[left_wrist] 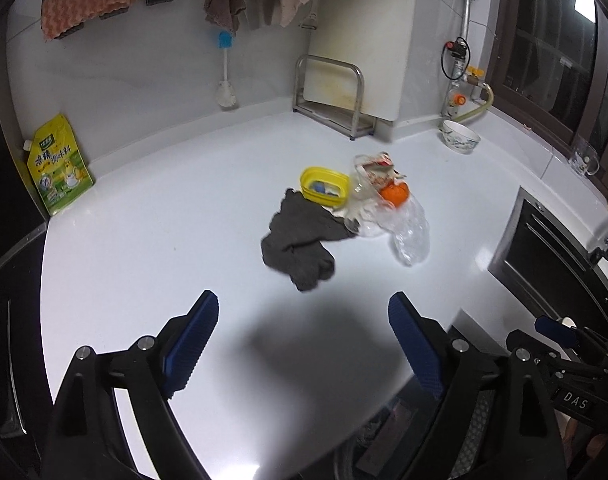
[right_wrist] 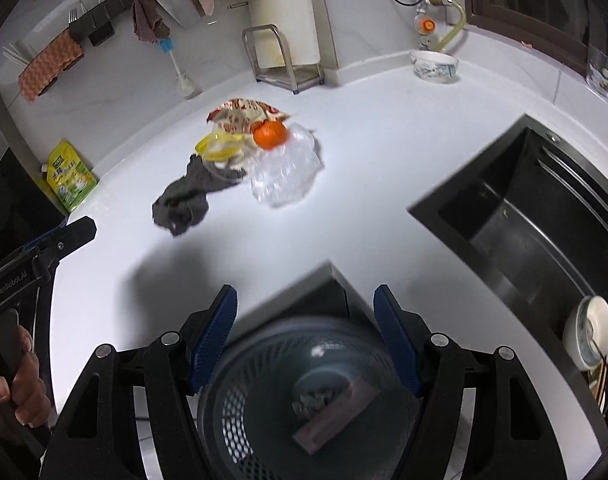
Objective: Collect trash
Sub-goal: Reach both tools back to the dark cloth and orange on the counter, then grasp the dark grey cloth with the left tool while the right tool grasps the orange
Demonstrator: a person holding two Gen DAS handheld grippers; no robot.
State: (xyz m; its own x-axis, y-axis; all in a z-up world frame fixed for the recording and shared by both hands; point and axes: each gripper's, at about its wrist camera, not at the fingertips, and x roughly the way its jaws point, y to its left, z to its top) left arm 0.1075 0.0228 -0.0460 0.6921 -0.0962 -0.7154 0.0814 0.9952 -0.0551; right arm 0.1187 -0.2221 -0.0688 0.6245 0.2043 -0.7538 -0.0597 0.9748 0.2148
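Note:
A pile of trash lies mid-counter: a crumpled clear plastic bag (left_wrist: pixel 410 236) (right_wrist: pixel 283 172), a printed snack wrapper (left_wrist: pixel 374 168) (right_wrist: pixel 243 114), an orange (left_wrist: pixel 395 193) (right_wrist: pixel 269 134), a yellow plastic container (left_wrist: pixel 324 185) (right_wrist: pixel 219 149) and a dark grey rag (left_wrist: pixel 299 246) (right_wrist: pixel 185 200). My left gripper (left_wrist: pixel 304 344) is open and empty, over the counter short of the rag. My right gripper (right_wrist: pixel 306 336) is open and empty, above a round mesh trash bin (right_wrist: pixel 304 400) below the counter edge; the bin holds some scraps.
A black sink (right_wrist: pixel 524 220) is set in the counter at right, with a bowl (right_wrist: pixel 590 338) at its near end. A patterned bowl (left_wrist: pixel 460 136) (right_wrist: pixel 434 66), a metal rack (left_wrist: pixel 332 96) and a yellow-green pouch (left_wrist: pixel 59 166) stand along the wall.

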